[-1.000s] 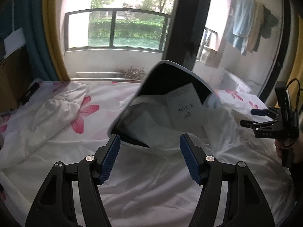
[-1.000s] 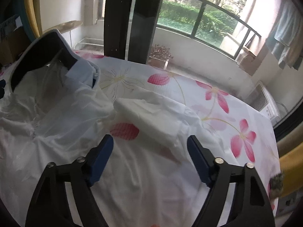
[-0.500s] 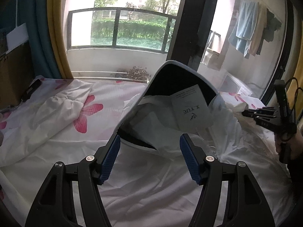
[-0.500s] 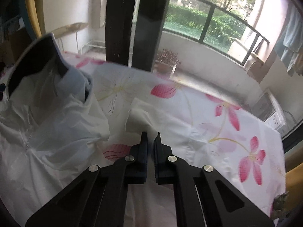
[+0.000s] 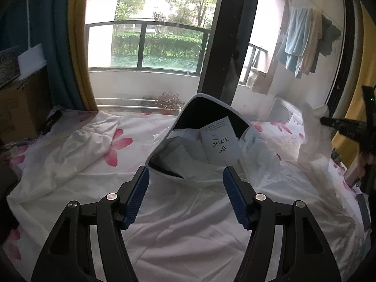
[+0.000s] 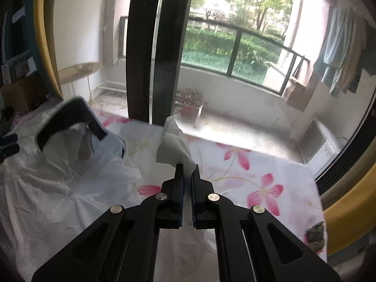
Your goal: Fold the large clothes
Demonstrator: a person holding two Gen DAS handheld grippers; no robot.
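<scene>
White hooded garment (image 5: 192, 211) lies spread on the bed (image 5: 131, 127) over a floral sheet, hood (image 5: 206, 115) propped up at the far end with a paper tag (image 5: 221, 145) inside it. Right gripper (image 6: 185, 176) has its jaws pressed together on a bunch of the garment's right sleeve (image 6: 172, 145), lifted clear of the bed; the cloth pokes up past the tips. Left gripper (image 5: 185, 197) has its jaws spread wide, nothing between them, hovering over the chest area just short of the hood.

Risks: the pinch looks shallow and near the sleeve end, so thin fabric could slip out when carried across. With the left jaws holding nothing down, pulling the sleeve may drag the whole body sideways and wrinkle it. The stiff upright hood could catch the sleeve or tip over mid-fold. The loose tag may fall out. The other sleeve (image 5: 87, 145) lies crumpled far left, likely giving an uneven fold.
</scene>
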